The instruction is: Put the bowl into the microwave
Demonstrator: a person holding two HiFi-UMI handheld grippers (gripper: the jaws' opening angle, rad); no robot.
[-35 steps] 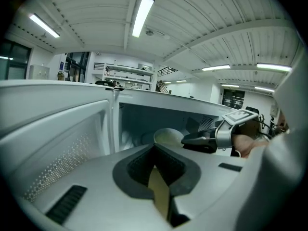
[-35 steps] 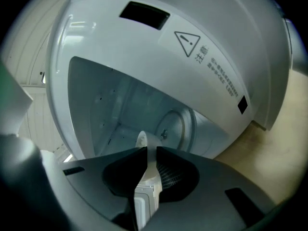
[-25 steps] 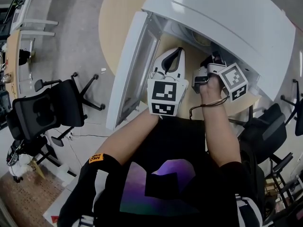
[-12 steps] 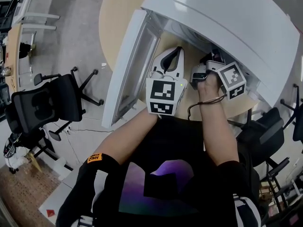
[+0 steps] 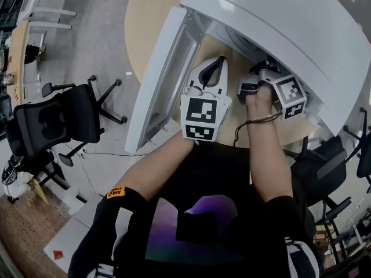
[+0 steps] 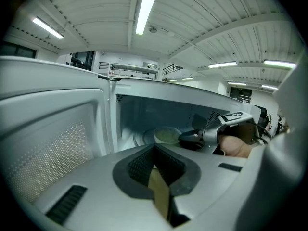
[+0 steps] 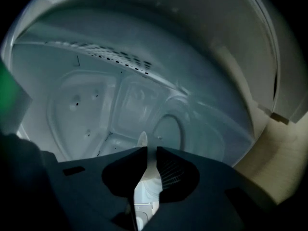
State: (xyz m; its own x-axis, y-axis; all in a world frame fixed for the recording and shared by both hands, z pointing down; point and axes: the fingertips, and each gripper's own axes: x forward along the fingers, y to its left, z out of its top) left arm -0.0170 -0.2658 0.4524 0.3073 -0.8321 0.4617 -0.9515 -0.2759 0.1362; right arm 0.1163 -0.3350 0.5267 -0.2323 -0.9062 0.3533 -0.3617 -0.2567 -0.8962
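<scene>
Bowl: the pale bowl (image 6: 167,135) is inside the microwave (image 5: 278,22), over the round glass plate (image 6: 140,137). I cannot tell whether it rests on the plate or hangs just above it.
Right hand-held gripper (image 7: 148,150): it reaches in through the opening. Its jaws are pinched on a thin white edge, which I take to be the bowl's rim, on the bowl's right side.
Left hand-held gripper (image 6: 155,153): its jaws are together with nothing between them. It is held outside the opening, just beside the open door (image 5: 159,91).
Setting: the microwave stands on a round tan surface (image 5: 139,33).
Key relation: the bowl lies straight ahead of the right hand-held gripper, deeper in the cavity. The right hand is the nearer one, and the left is well apart from the bowl.
Step in hand: probably setting the bowl down. What looks left to do is let go and draw straight back out.
Risk: snagging the rim while pulling back could tip the bowl.
</scene>
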